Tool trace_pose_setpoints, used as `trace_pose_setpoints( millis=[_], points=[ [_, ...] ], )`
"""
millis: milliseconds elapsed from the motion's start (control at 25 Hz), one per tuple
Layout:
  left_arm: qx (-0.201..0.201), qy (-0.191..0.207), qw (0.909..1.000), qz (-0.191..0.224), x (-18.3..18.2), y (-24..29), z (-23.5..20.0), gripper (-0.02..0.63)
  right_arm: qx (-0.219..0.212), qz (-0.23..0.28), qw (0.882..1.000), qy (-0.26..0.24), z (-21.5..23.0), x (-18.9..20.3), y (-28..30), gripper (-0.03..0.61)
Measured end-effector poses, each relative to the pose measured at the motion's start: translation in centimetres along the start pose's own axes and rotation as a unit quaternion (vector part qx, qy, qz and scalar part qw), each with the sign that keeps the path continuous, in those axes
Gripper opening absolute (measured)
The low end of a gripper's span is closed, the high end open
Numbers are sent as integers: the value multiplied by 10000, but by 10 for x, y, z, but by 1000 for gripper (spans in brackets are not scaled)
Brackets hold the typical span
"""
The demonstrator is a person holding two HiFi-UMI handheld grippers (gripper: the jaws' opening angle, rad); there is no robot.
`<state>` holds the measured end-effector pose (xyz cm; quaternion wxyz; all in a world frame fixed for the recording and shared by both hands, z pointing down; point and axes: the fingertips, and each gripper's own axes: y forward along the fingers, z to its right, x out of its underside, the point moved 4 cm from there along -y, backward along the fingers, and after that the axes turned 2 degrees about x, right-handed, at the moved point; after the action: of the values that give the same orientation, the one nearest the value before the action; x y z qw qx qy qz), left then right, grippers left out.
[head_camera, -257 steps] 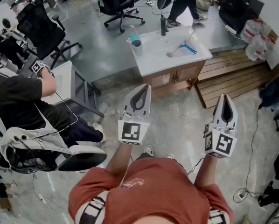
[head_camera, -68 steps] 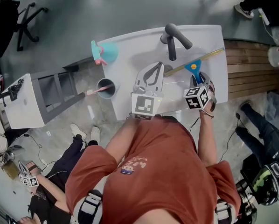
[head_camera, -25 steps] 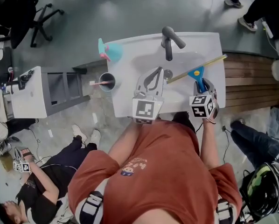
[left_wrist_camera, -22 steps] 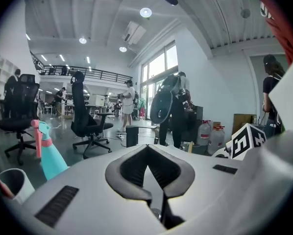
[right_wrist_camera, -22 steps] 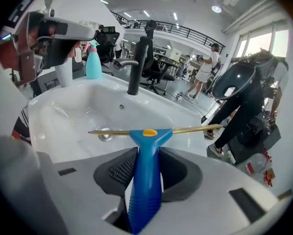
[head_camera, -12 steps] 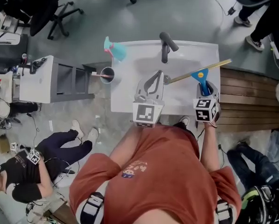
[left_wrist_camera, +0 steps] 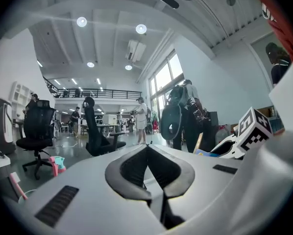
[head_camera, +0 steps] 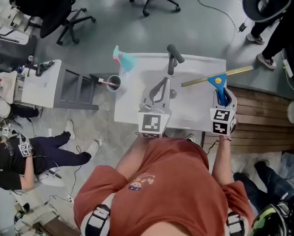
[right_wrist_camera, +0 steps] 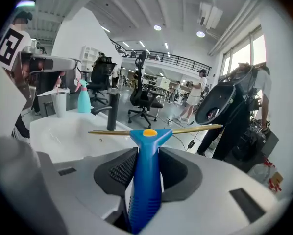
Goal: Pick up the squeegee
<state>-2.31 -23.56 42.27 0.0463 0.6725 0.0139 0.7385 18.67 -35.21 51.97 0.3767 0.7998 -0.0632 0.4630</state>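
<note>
The squeegee [head_camera: 217, 77] has a blue handle and a long brass-coloured blade; it hangs in the air over the right end of the white sink unit [head_camera: 132, 113]. My right gripper [head_camera: 221, 96] is shut on its handle [right_wrist_camera: 145, 176], with the blade [right_wrist_camera: 185, 129] lying level across the jaws' front. My left gripper [head_camera: 161, 87] is shut with nothing in it, held level above the basin beside the dark faucet [head_camera: 172, 58]. In the left gripper view the jaw tips [left_wrist_camera: 147, 149] meet and the right gripper's marker cube [left_wrist_camera: 252, 127] shows at right.
A teal spray bottle [head_camera: 123, 59] and a grey cup with a pink toothbrush [head_camera: 112, 82] stand at the sink unit's left end. A grey side table [head_camera: 46, 82] is left of it, wooden decking [head_camera: 265, 122] at right. Office chairs and people surround the area.
Both grippers have risen. The squeegee has come up off the sink unit with the right gripper and now hangs over its right end. The head view has shifted.
</note>
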Motion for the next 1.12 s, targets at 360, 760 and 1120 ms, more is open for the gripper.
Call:
trace_pose_setpoints(
  millis=[360,760,1120],
  points=[
    [-136,-53,9984,554,-40,-2,0,17,207,726,9968,271,32,-45,-34,141],
    [-311,85,9942,1021,-91,-3,-12,17,457,1957,9757,876,65,-118,-78,141],
    [-516,231,9861,1559,-138,-12,-37,17,719,3122,9413,1062,82,-187,-118,141]
  ],
)
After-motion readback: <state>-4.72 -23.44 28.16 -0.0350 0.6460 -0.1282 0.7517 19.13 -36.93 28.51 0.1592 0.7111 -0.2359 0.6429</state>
